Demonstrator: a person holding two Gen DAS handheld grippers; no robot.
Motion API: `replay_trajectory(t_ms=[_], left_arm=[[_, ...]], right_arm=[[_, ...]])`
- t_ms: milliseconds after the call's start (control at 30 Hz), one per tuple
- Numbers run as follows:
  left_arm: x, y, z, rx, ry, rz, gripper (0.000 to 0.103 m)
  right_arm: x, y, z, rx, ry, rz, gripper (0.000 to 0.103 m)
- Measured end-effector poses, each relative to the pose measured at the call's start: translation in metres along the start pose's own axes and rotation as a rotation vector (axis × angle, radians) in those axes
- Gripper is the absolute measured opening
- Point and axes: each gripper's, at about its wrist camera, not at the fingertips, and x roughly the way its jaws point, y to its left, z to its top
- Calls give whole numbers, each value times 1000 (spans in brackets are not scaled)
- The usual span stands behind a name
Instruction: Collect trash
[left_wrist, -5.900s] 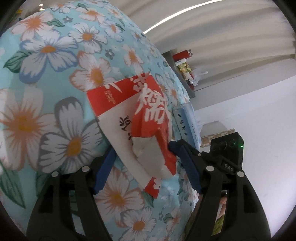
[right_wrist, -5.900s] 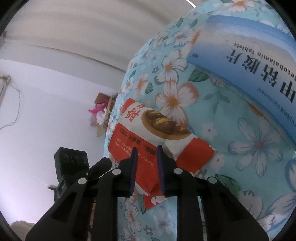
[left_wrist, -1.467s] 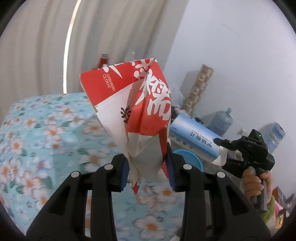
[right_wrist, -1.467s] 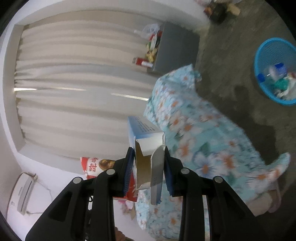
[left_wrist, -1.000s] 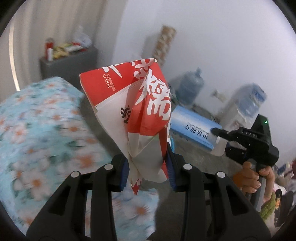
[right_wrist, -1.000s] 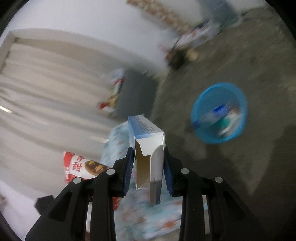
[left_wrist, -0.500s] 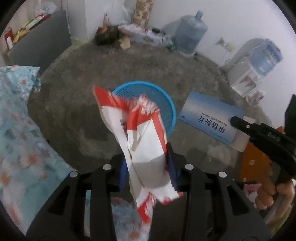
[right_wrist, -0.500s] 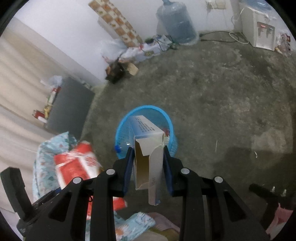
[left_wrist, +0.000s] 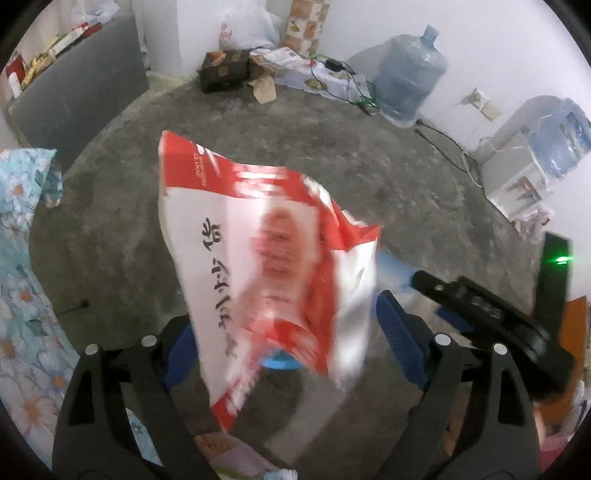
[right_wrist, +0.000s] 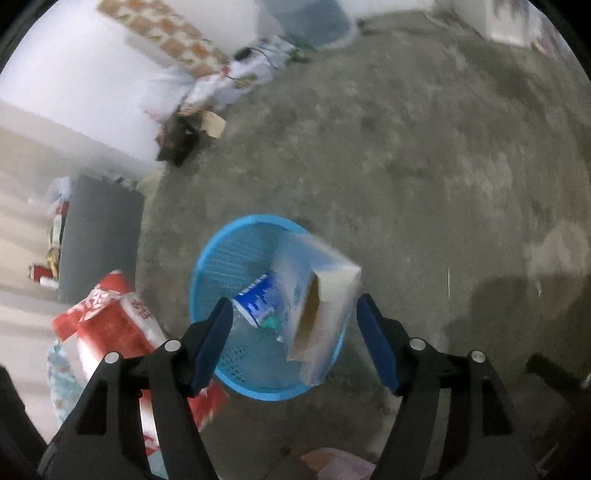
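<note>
On our left, the left gripper (left_wrist: 288, 336) stood with its jaws wide apart, so the red-and-white snack bag (left_wrist: 269, 273) hung loose between them, blurred and crumpled, a sliver of blue basket showing beneath it. On our right, the right gripper (right_wrist: 293, 339) was likewise spread open above the blue basket (right_wrist: 207, 266), and the white-and-blue carton (right_wrist: 317, 306), flap open, tilted over its rim.
</note>
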Motion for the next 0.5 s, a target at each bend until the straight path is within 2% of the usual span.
replay_trajectory(t_ms=[67, 267, 500], left_arm=[[-9, 3, -2, -8, -21, -45, 84], [-52, 13, -8, -64, -116, -135, 84], [-143, 14, -30, -53, -252, -224, 84]], right_arm=[[-3, -11, -6, 27, -7, 67, 68], [-26, -22, -23, 22, -42, 125, 68], [-77, -17, -54, -43, -106, 168, 68]])
